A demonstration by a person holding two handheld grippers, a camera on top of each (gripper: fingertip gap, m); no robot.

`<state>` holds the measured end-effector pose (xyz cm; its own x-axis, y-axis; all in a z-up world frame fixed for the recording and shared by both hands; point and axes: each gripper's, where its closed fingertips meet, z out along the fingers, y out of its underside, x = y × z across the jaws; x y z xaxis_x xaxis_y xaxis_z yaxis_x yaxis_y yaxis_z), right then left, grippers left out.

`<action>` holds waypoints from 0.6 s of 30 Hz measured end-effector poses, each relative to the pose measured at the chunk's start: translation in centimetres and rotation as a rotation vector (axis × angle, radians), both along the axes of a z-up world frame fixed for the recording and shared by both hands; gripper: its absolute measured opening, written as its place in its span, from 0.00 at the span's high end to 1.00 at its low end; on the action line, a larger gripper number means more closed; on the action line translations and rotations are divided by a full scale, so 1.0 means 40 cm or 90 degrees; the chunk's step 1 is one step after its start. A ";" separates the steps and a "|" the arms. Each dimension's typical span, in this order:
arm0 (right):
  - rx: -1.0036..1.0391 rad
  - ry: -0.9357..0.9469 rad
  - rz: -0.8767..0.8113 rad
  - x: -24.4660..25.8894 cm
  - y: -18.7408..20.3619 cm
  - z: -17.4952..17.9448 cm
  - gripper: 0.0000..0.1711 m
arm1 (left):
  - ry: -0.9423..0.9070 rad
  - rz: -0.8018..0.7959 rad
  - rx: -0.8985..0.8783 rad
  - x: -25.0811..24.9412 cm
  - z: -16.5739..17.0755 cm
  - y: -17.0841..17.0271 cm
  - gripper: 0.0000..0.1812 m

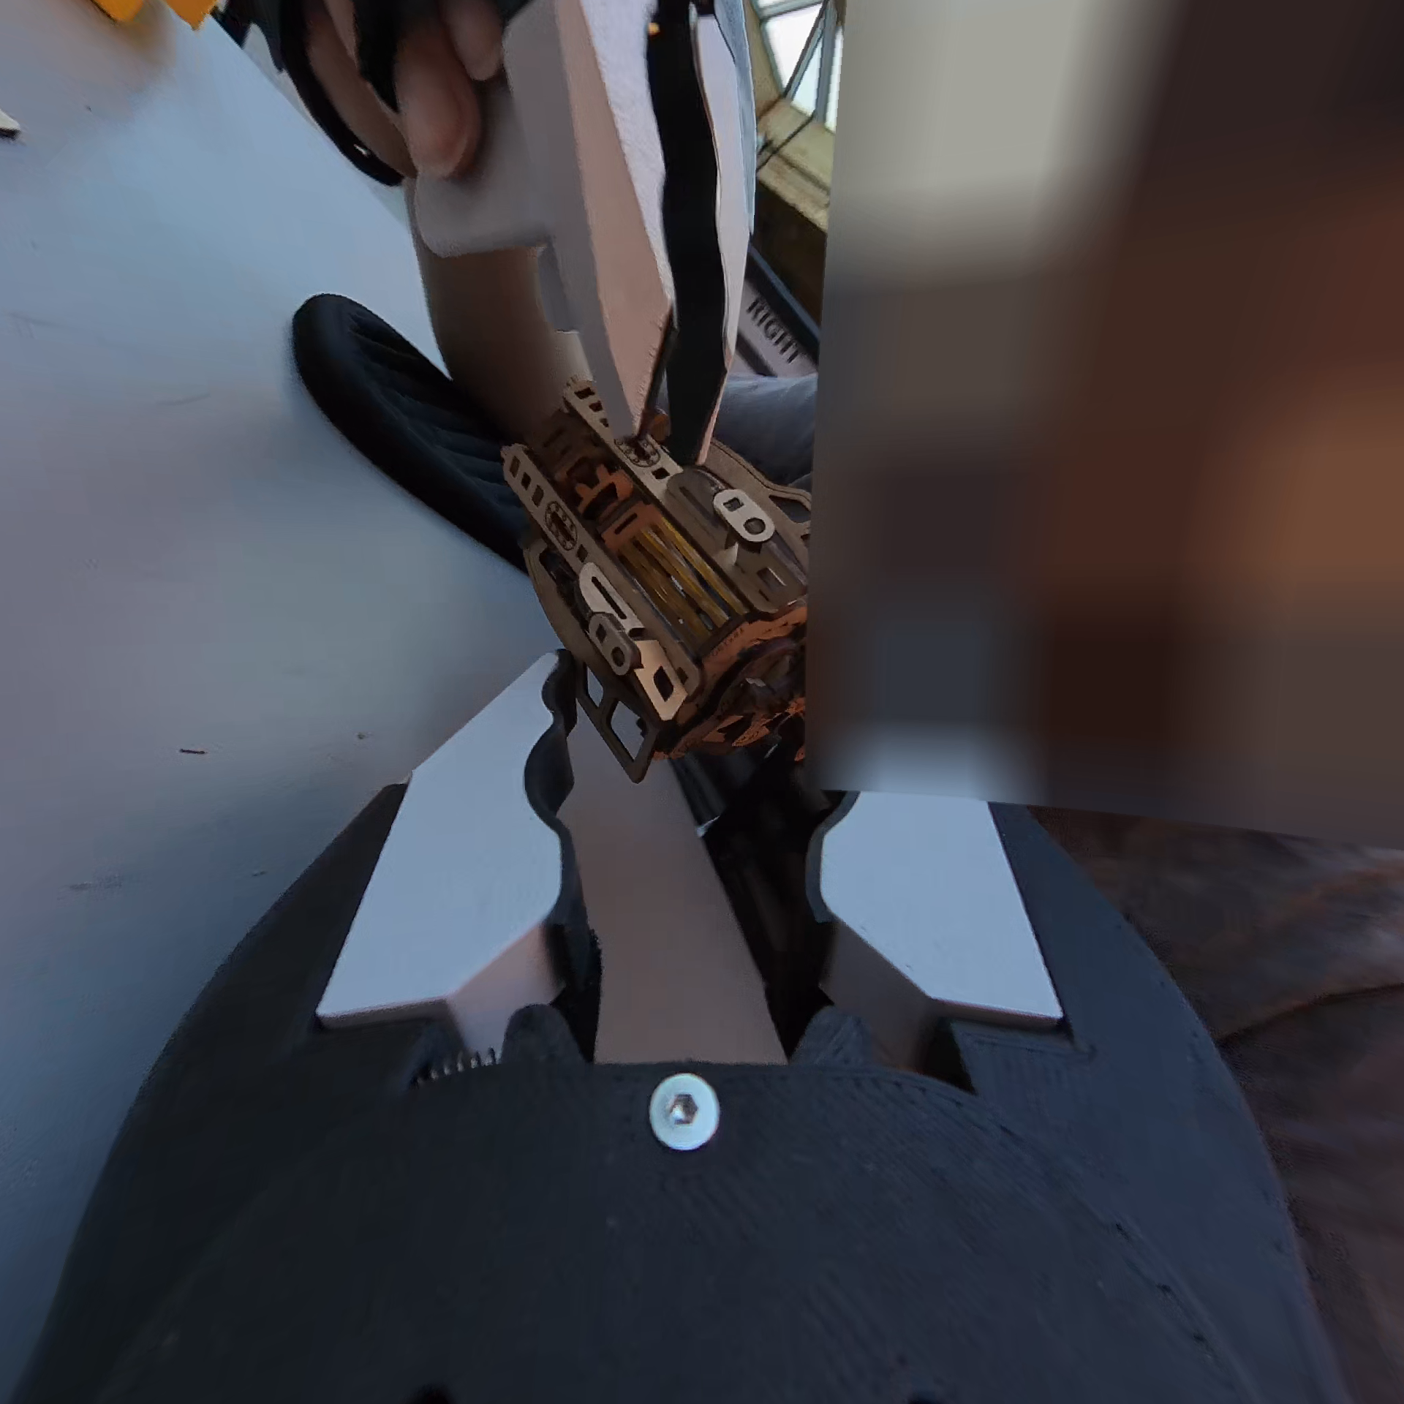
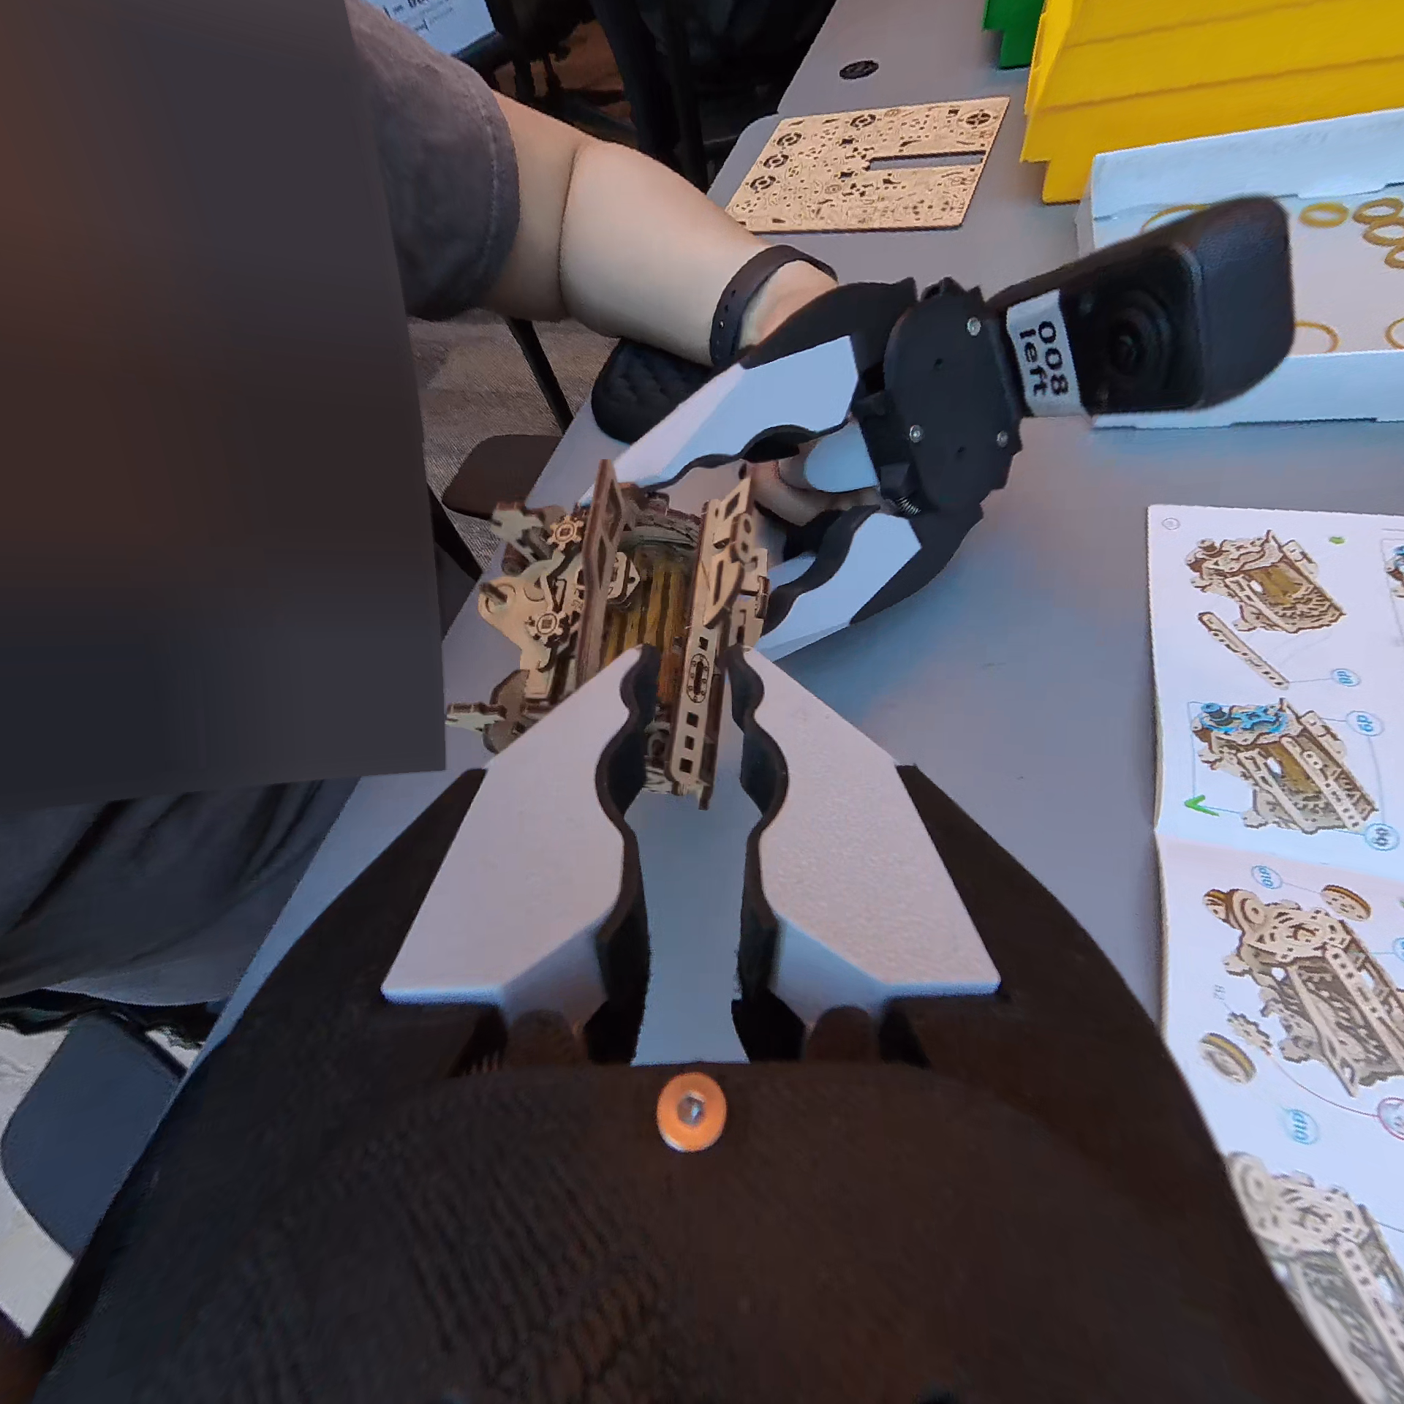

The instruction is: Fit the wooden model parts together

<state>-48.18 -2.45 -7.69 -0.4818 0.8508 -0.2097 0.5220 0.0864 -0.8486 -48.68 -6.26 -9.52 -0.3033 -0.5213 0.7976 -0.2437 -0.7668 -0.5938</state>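
The wooden model (image 2: 608, 600), a partly built light and dark brown frame with yellow bands inside, hangs at the grey table's near edge; it also shows in the left wrist view (image 1: 668, 577). My left gripper (image 1: 691, 729) spans it with jaws wide apart, one finger on each side, and it also shows in the right wrist view (image 2: 684, 566). My right gripper (image 2: 691, 657) is shut on the model's perforated side strip (image 2: 695, 684). In the left wrist view the right gripper (image 1: 657, 429) comes down from above onto the model's far end.
On the grey table (image 2: 988, 722) an open instruction booklet (image 2: 1276, 760) lies at the right. A punched wooden part sheet (image 2: 874, 167), yellow bins (image 2: 1215, 91) and a white tray with yellow rings (image 2: 1185, 380) stand at the back. A person's forearm (image 2: 646, 251) reaches in from the left. There is about 5 centimetres between the tips of the two grippers.
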 end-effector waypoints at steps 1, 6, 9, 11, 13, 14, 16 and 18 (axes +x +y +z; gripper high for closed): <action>-0.015 0.001 -0.001 0.003 -0.002 0.000 0.88 | 0.013 0.003 0.031 0.002 -0.006 -0.004 0.66; -0.036 -0.007 0.000 0.015 -0.027 -0.025 0.88 | 0.067 0.027 0.222 0.004 -0.033 -0.012 0.65; -0.051 -0.011 0.001 0.017 -0.052 -0.041 0.88 | 0.105 0.035 0.307 0.002 -0.056 -0.009 0.65; -0.034 -0.007 -0.007 0.015 -0.063 -0.056 0.88 | 0.144 0.030 0.378 -0.002 -0.081 -0.012 0.65; -0.024 0.007 -0.009 0.015 -0.078 -0.061 0.88 | 0.174 0.019 0.451 -0.006 -0.103 -0.020 0.65; -0.019 0.019 -0.012 0.015 -0.083 -0.059 0.89 | 0.186 0.012 0.484 -0.007 -0.111 -0.025 0.65; 0.003 0.037 -0.031 0.012 -0.083 -0.063 0.89 | 0.188 0.009 0.532 -0.003 -0.114 -0.034 0.65; 0.020 0.063 -0.037 0.011 -0.089 -0.065 0.91 | 0.193 0.005 0.560 0.000 -0.120 -0.037 0.65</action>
